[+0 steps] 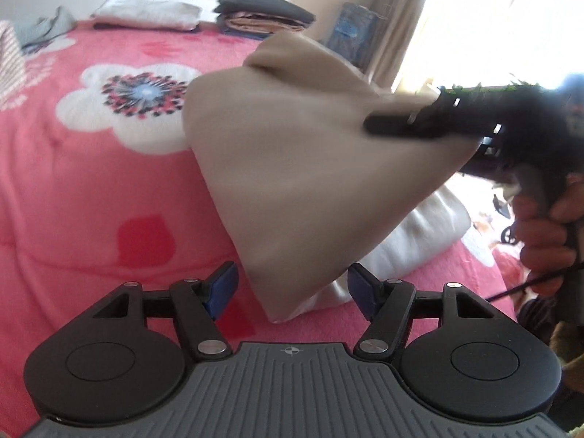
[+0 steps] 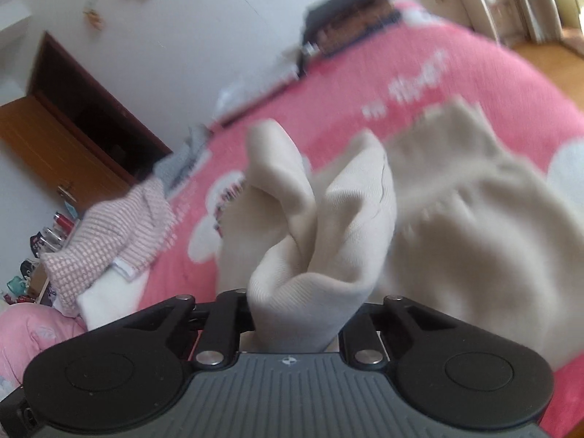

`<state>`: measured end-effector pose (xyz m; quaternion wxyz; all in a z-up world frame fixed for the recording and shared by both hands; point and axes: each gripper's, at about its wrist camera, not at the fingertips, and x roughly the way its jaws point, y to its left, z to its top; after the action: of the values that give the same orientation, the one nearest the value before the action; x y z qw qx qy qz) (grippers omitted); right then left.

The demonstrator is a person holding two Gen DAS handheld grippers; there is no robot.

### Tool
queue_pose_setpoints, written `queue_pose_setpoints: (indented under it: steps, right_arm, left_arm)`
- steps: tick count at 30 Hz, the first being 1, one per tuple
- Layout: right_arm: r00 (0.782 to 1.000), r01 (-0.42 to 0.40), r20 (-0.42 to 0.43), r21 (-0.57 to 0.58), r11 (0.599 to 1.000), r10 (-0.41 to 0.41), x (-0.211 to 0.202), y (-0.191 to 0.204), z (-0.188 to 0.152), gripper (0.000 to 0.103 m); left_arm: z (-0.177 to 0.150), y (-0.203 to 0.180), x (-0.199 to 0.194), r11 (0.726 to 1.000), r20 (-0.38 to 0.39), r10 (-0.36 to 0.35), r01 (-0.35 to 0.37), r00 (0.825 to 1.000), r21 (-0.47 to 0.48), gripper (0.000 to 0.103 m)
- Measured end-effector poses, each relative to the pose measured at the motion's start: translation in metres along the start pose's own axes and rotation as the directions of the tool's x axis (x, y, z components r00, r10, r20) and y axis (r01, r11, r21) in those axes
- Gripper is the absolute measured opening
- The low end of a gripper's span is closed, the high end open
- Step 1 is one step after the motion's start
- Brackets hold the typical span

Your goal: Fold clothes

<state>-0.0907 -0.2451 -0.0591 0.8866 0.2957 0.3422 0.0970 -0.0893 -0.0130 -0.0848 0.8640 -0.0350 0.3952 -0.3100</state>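
Beige knit fabric, the soft garment (image 2: 310, 255) being folded, is bunched up between the jaws of the right gripper (image 2: 292, 325), which are clenched on it close to the body of the tool, so the pads themselves are hidden under the cloth. From that pinch the fabric rises in two rounded lobes and then spreads away to the right, where the rest of it lies on the pink fleece blanket with white flowers (image 2: 365, 84); that far part is blurred, so its edge is probably ribbed but hard to read.

From the left wrist view the same gripper (image 1: 379, 126) reaches in from the right, held by a person's hand (image 1: 544, 233), and the beige cloth (image 1: 292, 168) hangs from it as a broad pointed sheet above the blanket (image 1: 73, 182). Its lower tip dips between the blue pads (image 1: 221, 288) of the left gripper (image 1: 292, 292), whose jaws stand apart and do not press on it. Just behind that tip lies a folded white cloth (image 1: 419, 233) on the bed.

Farther out, a pink-and-white checked garment (image 2: 109, 237) lies crumpled at the blanket's left side, and a dark folded stack (image 1: 262, 14) sits beside a white folded pile (image 1: 146, 12) along the far edge by the wall.
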Motion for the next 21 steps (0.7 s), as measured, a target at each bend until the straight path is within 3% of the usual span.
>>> queue_pose_setpoints:
  steps: [3, 7, 10, 14, 18, 21]
  right_arm:
    - [0.997, 0.037, 0.065, -0.033, 0.999, -0.035, -0.020, -0.005, 0.005, 0.016]
    - [0.992, 0.070, 0.104, 0.014, 0.997, -0.071, -0.036, -0.029, 0.007, 0.015]
    - [0.987, 0.083, 0.136, -0.008, 0.997, -0.081, -0.046, -0.034, 0.006, 0.015]
    - [0.983, 0.158, 0.106, -0.039, 0.987, -0.153, -0.038, -0.053, -0.009, 0.015]
    - [0.985, 0.147, 0.082, 0.055, 0.988, -0.151, -0.030, -0.081, -0.023, 0.015]
    - [0.983, 0.126, 0.129, 0.027, 0.992, -0.129, -0.038, -0.068, -0.014, 0.015]
  left_arm:
    - [0.002, -0.015, 0.008, 0.997, -0.004, 0.015, -0.015, 1.000, 0.078, 0.067]
    - [0.002, -0.028, 0.023, 0.989, -0.013, 0.075, -0.073, 0.997, 0.131, 0.067]
    - [0.003, -0.031, 0.028, 0.988, -0.015, 0.093, -0.090, 0.996, 0.129, 0.066]
    - [0.002, -0.030, 0.033, 0.985, -0.050, 0.135, -0.129, 0.990, 0.112, 0.066]
    - [0.002, -0.029, 0.034, 0.987, -0.071, 0.141, -0.134, 0.987, 0.093, 0.066]
    - [0.003, -0.031, 0.033, 0.985, -0.074, 0.150, -0.142, 0.986, 0.102, 0.066]
